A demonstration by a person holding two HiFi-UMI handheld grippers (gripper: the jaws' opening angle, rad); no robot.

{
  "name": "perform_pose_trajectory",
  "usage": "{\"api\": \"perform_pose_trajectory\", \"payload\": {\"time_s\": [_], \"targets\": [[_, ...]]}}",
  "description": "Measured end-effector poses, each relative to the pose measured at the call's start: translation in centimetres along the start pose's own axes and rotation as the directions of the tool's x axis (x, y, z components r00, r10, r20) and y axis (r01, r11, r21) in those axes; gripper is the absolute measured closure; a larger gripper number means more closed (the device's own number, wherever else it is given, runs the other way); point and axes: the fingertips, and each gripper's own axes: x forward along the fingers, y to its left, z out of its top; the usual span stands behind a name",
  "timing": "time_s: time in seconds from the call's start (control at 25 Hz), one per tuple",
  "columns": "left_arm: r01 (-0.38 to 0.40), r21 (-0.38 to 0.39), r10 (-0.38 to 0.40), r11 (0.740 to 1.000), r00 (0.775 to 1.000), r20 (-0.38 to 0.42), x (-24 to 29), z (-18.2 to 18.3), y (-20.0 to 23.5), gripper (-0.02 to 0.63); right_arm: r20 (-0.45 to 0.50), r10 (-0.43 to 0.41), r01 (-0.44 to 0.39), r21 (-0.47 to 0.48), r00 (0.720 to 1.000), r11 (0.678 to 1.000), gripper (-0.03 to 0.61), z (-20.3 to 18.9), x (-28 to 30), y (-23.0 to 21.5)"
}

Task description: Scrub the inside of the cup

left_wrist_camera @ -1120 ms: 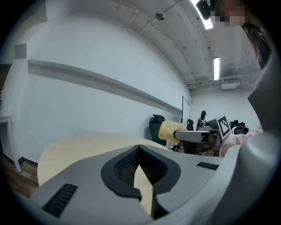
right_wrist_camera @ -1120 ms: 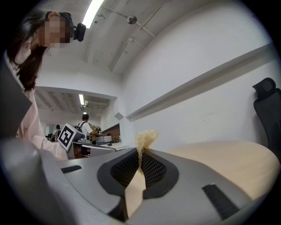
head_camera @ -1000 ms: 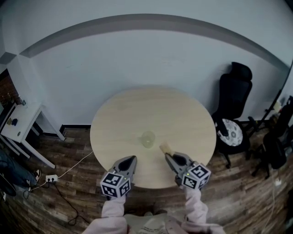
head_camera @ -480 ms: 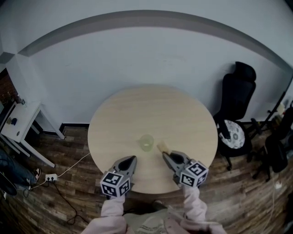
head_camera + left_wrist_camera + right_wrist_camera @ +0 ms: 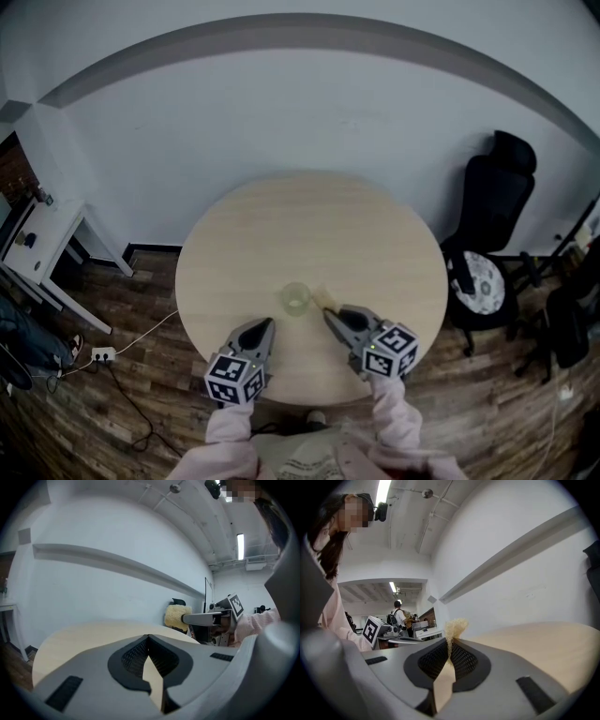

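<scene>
Upright cup [image 5: 296, 298] on table [image 5: 375, 234], sponge [image 5: 322, 296] beside

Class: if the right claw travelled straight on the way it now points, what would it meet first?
Probably the cup. In the head view the right claw, shut on a sponge, aims straight at it; height is unclear, so the sponge might pass over the rim.

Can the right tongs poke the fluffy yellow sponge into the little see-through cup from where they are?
Probably yes. The right tongs pinch the fluffy yellow sponge just beside the small see-through cup, which seems to stand upright with its mouth open and nothing over it.
</scene>
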Motion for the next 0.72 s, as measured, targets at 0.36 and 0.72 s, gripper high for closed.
{"api": "perform_pose_trajectory", "payload": {"time_s": [0.36, 0.72], "targets": [[-0.054, -0.002, 0.054, 0.999, 0.999, -0.002, 1.1, -0.9, 0.9, 0.614, -0.042, 0.064, -0.065, -0.01, 0.997, 0.998, 0.555, -0.4, 1.9, 0.0], [-0.011, -0.016, 0.011, 1.0, 1.0, -0.026, 3.5, -1.8, 1.4, 0.611, -0.087, 0.053, -0.053, 0.009, 0.995, 0.999, 0.555, -1.5, 3.5, -1.8]]}}
